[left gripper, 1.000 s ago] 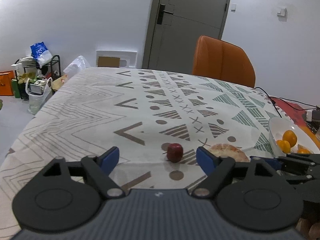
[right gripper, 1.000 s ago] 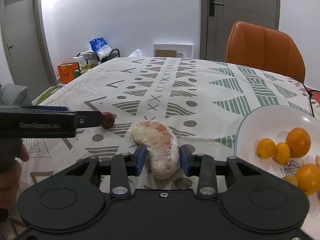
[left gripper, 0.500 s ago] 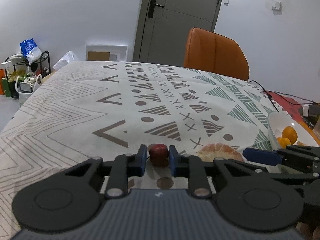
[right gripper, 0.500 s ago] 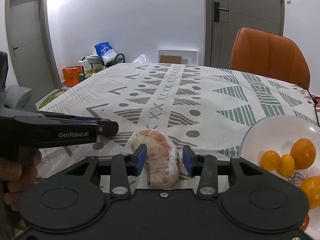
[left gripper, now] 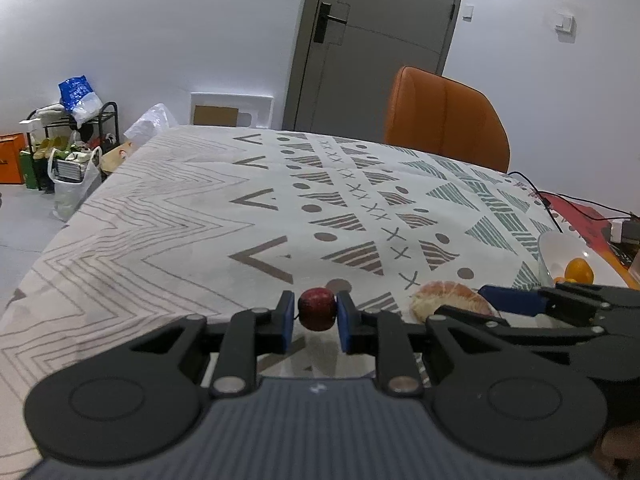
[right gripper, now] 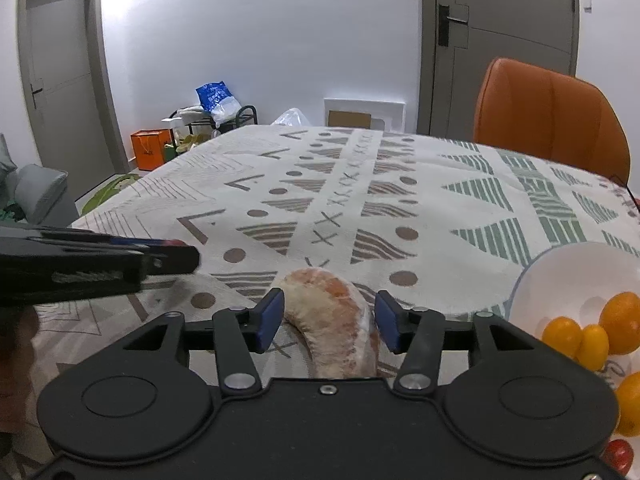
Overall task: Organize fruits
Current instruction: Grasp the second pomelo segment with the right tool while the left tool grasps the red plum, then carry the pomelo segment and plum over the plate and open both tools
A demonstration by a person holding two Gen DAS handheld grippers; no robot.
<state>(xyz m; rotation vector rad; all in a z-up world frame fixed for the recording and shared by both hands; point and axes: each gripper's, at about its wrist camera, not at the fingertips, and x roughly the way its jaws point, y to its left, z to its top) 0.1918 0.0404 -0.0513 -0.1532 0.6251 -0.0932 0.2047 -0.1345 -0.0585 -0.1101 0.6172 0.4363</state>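
The left gripper [left gripper: 317, 322] has just closed on the small red fruit [left gripper: 317, 309], left of the white bowl [right gripper: 560, 280]. The right gripper [right gripper: 328, 320] stays half open around the peeled citrus piece [right gripper: 336, 312] (not clamped), so transfer can begin.

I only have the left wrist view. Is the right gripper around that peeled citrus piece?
Observer: Yes, the peeled citrus piece lies between the blue pads of the right gripper; contact is unclear.
Operator: How much fruit is in the bowl?
Observer: The white bowl holds at least four orange fruits, one cut by the frame edge.
Operator: Anything else nearby?
Observer: A small red round thing shows in the lower right corner, below those fruits, partly hidden by the gripper body.
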